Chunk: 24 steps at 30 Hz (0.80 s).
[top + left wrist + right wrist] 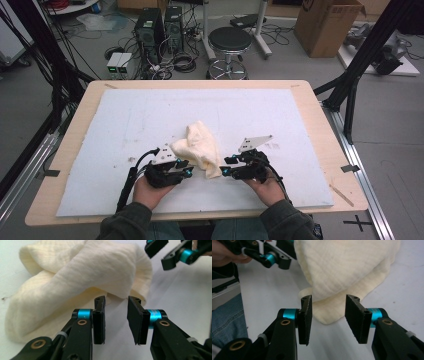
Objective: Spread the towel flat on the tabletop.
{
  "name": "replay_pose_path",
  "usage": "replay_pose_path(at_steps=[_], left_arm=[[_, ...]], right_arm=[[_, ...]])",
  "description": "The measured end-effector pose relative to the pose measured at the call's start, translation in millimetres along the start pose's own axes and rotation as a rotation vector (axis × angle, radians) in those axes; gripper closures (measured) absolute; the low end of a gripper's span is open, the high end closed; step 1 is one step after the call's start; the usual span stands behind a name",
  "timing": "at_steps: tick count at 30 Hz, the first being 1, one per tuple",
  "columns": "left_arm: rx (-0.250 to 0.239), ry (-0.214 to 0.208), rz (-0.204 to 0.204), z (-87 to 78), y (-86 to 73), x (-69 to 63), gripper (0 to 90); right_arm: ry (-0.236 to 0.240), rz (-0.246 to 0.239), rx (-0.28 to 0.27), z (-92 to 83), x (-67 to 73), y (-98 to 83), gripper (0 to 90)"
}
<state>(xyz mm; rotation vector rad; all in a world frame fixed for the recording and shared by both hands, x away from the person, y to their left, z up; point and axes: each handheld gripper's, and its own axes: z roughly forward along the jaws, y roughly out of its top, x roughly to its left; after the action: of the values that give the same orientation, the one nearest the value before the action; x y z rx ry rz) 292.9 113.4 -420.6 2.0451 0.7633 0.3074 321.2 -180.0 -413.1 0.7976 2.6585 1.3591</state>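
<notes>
Both claws sat low over the white mat (125, 120) on the table (320, 130), flanking a crumpled cream cloth (202, 147). Left claw (116, 308) stood with its jaws parted and nothing pinched, the cloth's folded edge lying just beyond the tips. Right claw (328, 307) was likewise parted and empty, the cloth's lower edge lying just beyond its pads (355, 315).
</notes>
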Motion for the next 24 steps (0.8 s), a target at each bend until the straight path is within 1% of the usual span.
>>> replay_pose_path(at_steps=[1, 2, 5, 6, 7, 8, 9, 10, 11, 12, 13, 15, 16, 17, 20, 21, 24], left_arm=[[0.021, 0.007, 0.009, 4.7, 2.6, 0.7, 67.4], [0.037, 0.002, 0.014, 8.8, 4.8, 1.9, 67.4], [0.055, -0.001, 0.01, 20.7, 9.4, 4.3, 66.8], [0.067, -0.005, 0.01, 23.3, 10.5, 4.8, 66.8], [0.067, -0.005, 0.01, 23.3, 10.5, 4.8, 66.5], [0.096, -0.01, 0.01, 29.8, 13.7, 5.2, 66.2], [0.105, -0.024, 0.008, 32.5, 15.2, 5.8, 66.2], [0.124, -0.027, 0.006, 34.9, 16.5, 5.9, 66.2], [0.144, -0.02, 0.011, 37.0, 17.4, 6.5, 66.2], [0.144, -0.02, 0.011, 37.0, 17.4, 6.5, 66.0], [0.157, -0.025, -0.006, 40.4, 16.3, 8.0, 66.0], [0.187, -0.01, -0.003, 42.4, 15.0, 10.2, 66.7], [0.187, -0.01, -0.003, 42.4, 15.0, 10.2, 67.6], [0.194, -0.006, 0.003, 44.2, 14.1, 11.5, 68.6], [0.199, 0.007, 0.004, 44.1, 14.1, 14.0, 76.0], [0.199, 0.003, -0.002, 44.1, 14.1, 15.2, 78.8], [0.199, 0.006, -0.003, 44.1, 14.0, 17.3, 84.5]], right_arm=[[0.006, 0.002, 0.006, 2.9, -0.3, -0.7, 57.7], [0.011, -0.002, 0.016, 5.8, -0.5, -1.0, 58.1], [0.024, -0.013, 0.047, 14.5, -1.3, -1.0, 62.0], [0.023, -0.019, 0.059, 18.1, -2.3, -0.7, 63.9], [0.023, -0.022, 0.063, 20.3, -3.7, -0.4, 65.3], [0.028, -0.013, 0.068, 23.0, -5.2, 0.0, 66.5], [0.035, -0.014, 0.074, 25.8, -6.7, 0.3, 67.2], [0.036, -0.01, 0.086, 28.3, -6.8, 0.6, 67.3], [0.045, -0.012, 0.096, 31.3, -6.9, 0.9, 67.4], [0.045, -0.012, 0.096, 31.3, -6.9, 0.9, 67.4], [0.043, -0.032, 0.112, 36.4, -6.3, 1.4, 68.1], [0.034, -0.048, 0.135, 40.2, -4.5, 1.4, 69.8], [0.028, -0.058, 0.129, 40.9, -4.3, 1.4, 70.9], [0.027, -0.057, 0.131, 41.2, -4.1, 1.5, 72.4], [-0.001, -0.079, 0.133, 41.7, -3.6, 1.8, 79.4], [-0.013, -0.083, 0.132, 42.1, -3.4, 1.8, 81.8], [-0.012, -0.074, 0.136, 41.9, -5.1, 2.0, 86.1]])
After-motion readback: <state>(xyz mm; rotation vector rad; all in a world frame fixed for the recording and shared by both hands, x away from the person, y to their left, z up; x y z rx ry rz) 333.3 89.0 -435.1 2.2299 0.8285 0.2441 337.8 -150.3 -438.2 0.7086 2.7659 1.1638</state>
